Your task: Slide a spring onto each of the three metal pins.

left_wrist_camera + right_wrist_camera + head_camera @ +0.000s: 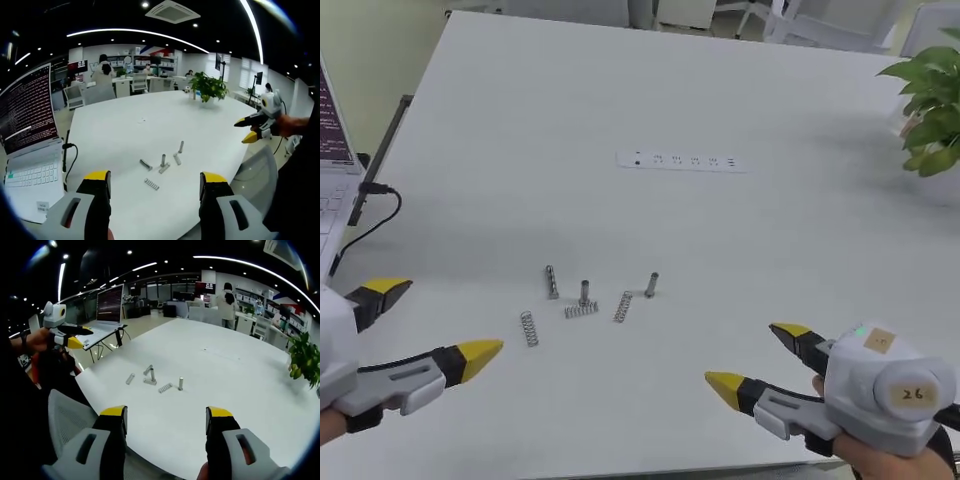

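Note:
Three small metal pins are on the white table: two upright, and a left one that looks tipped over. Three loose springs lie beside them, none on a pin. My left gripper hovers open at the near left, my right gripper open at the near right, both well short of the parts. The left gripper view shows its own jaws spread, with pins and springs beyond. The right gripper faces the pins and springs.
A white power strip lies mid-table behind the parts. A laptop with a black cable sits at the left edge. A potted plant stands at the far right. The table's near edge runs just under both grippers.

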The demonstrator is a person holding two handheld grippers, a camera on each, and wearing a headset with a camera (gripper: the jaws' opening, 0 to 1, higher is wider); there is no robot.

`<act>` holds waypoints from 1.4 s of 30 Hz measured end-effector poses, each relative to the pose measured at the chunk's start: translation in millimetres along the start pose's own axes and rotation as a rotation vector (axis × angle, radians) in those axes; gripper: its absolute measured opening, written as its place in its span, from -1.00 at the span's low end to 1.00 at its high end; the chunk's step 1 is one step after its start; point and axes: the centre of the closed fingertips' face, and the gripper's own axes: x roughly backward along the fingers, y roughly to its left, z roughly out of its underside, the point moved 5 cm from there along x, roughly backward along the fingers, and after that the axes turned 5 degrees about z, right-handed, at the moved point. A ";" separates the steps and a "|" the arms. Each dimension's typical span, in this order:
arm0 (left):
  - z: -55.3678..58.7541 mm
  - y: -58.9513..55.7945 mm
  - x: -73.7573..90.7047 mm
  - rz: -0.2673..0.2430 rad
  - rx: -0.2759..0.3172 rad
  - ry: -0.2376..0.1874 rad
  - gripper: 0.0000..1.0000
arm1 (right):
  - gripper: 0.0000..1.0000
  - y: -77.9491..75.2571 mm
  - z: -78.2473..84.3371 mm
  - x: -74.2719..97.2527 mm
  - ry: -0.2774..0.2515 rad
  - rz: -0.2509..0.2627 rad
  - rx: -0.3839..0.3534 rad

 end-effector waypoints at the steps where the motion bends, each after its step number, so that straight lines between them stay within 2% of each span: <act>1: -0.3 0.2 0.2 -0.001 0.000 -0.001 0.37 | 0.24 0.1 0.2 -0.5 0.000 -0.001 -0.001; 19: 0.5 5.8 -2.2 -0.016 0.018 -0.001 0.36 | 0.25 -1.5 -4.5 -2.8 -0.005 -0.014 0.006; 28: 3.2 3.7 -3.8 -0.025 0.026 -0.002 0.36 | 0.26 -3.6 -1.0 -4.1 0.012 -0.031 0.017; 32: 6.0 1.9 -7.4 -0.019 0.015 0.011 0.36 | 0.26 -4.4 -1.8 -7.1 0.015 -0.040 0.019; 42: 4.3 2.8 -20.9 -0.011 0.012 0.008 0.34 | 0.26 -4.2 -1.1 -10.9 0.034 -0.063 0.043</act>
